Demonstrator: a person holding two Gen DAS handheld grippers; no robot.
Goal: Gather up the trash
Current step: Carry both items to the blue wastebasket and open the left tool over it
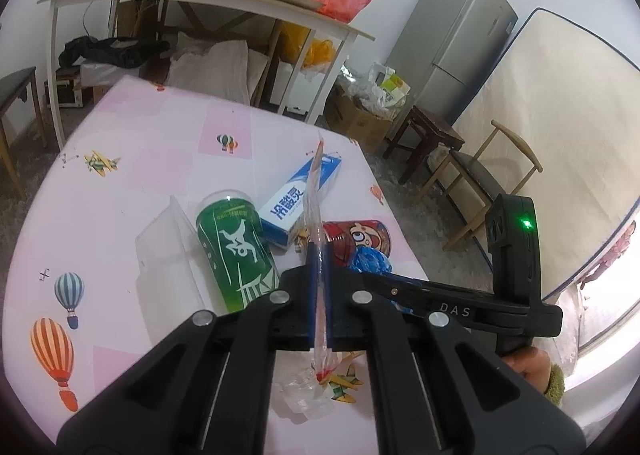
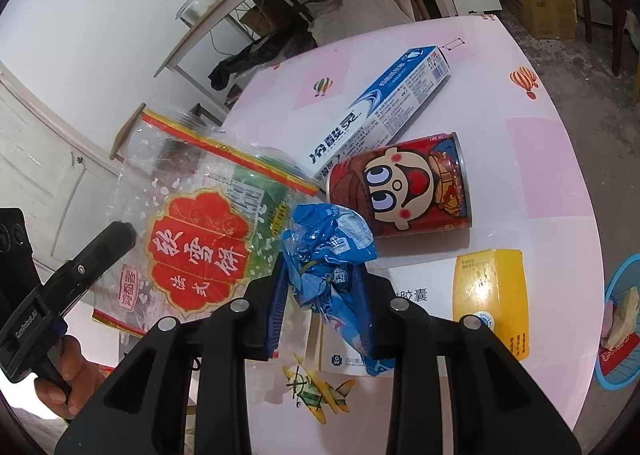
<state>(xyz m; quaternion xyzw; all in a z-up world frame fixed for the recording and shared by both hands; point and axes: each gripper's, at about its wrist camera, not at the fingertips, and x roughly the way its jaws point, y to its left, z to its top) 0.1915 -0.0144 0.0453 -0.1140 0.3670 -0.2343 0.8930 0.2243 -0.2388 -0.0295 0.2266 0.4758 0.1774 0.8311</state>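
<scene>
Crinkled blue foil wrapper [image 2: 330,259] pinched in right gripper [image 2: 320,295], just beside one glossy red cartoon can [image 2: 400,185] lying on pink table [image 2: 540,175]. Thin clear snack bag [image 1: 318,223] clamped edge-on by left gripper [image 1: 319,295]. Beyond can, one long blue-white toothpaste box [image 2: 384,107]; left of it, one green cylindrical can [image 1: 236,251].

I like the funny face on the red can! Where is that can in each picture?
Left wrist view: the red can lies on its side just right of centre, past the left gripper, partly hidden behind the clear bag it holds.
Right wrist view: the red can lies right of centre, beyond the right gripper and its blue wrapper.
Shared landmark: the blue-and-white toothpaste box touching the can.
</scene>
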